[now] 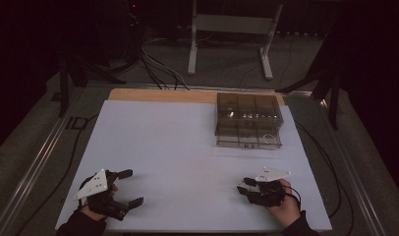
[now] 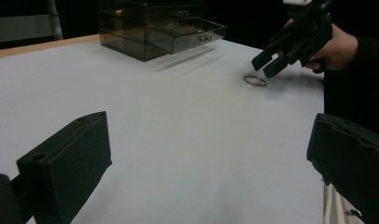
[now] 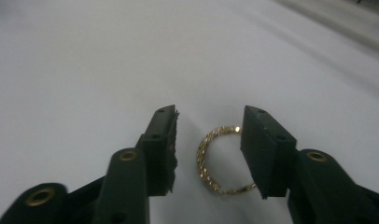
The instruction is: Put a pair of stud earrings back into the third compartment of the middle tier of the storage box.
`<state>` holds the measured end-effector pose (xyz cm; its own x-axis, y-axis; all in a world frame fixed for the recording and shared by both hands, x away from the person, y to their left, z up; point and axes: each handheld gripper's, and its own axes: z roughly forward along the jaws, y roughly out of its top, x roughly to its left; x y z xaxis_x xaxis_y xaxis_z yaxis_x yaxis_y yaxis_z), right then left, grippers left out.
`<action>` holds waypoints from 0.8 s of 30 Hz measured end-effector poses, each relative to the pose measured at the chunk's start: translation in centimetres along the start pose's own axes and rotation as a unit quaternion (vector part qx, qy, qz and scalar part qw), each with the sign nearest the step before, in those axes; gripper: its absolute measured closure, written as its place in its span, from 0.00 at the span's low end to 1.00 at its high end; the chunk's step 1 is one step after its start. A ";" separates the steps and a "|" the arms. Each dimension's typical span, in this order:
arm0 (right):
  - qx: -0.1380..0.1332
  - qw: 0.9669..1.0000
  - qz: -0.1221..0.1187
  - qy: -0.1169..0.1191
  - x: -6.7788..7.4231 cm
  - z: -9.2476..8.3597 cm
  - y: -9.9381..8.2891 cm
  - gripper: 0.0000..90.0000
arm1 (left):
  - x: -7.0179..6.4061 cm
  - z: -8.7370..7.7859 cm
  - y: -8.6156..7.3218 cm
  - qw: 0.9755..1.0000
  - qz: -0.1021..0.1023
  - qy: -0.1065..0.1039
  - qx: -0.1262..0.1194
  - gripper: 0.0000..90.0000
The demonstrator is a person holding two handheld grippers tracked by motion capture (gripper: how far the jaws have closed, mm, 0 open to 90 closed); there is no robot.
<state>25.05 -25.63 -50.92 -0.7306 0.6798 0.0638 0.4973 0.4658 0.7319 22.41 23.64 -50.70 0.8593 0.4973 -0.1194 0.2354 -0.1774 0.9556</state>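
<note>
Going L to R in the high view: the left gripper (image 1: 123, 192) sits at abt 8 o'clock on the white tabletop (image 1: 187, 147), resting low in the person's hand, w/ its jaws spread wide and nothing in them. It is well apart from the work. In the left gripper view the wide jaws frame bare tabletop, w/ the gold ring (image 2: 255, 80) far off at 1 o'clock. Next, the right gripper (image 1: 242, 187) is at abt 4 o'clock on the tabletop, tipped down. In the right gripper view its jaws stand partly open, one on each side of the gold ring (image 3: 220, 161), which lies flat on the tabletop btwn them. The pads look close to the ring, but I can't tell if they touch it. Last, the smoky clear drawer box (image 1: 248, 120) sits at abt 1 o'clock, w/ its lower drawer (image 2: 192, 33) pulled out. My guess: the drawer is ready, so the ring likely goes in there. Done so far: drawer open, jaws lined up. Left to do: pinch the ring, lift it, carry it to the drawer, drop it in, maybe push the drawer shut.
</note>
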 end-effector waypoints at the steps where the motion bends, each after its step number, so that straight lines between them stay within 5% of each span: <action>1: 0.005 1.000 -0.004 0.000 0.0 0.2 -0.1 0.65 | 0.0 0.0 0.0 1.000 0.001 0.001 0.001 0.01; 8: 0.038 0.999 -0.024 -0.009 0.4 1.1 -0.6 0.80 | 0.0 0.0 0.0 1.000 0.001 0.001 0.000 0.01; 24: 0.053 0.997 -0.044 -0.023 0.8 1.4 -0.4 0.95 | 0.0 0.1 0.0 1.000 -0.002 0.000 0.001 0.01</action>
<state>24.87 -24.50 -52.10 -0.7520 0.6585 -0.0306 0.4816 0.5805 0.6566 22.47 23.61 -50.77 0.8585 0.4978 -0.1232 0.2396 -0.1769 0.9546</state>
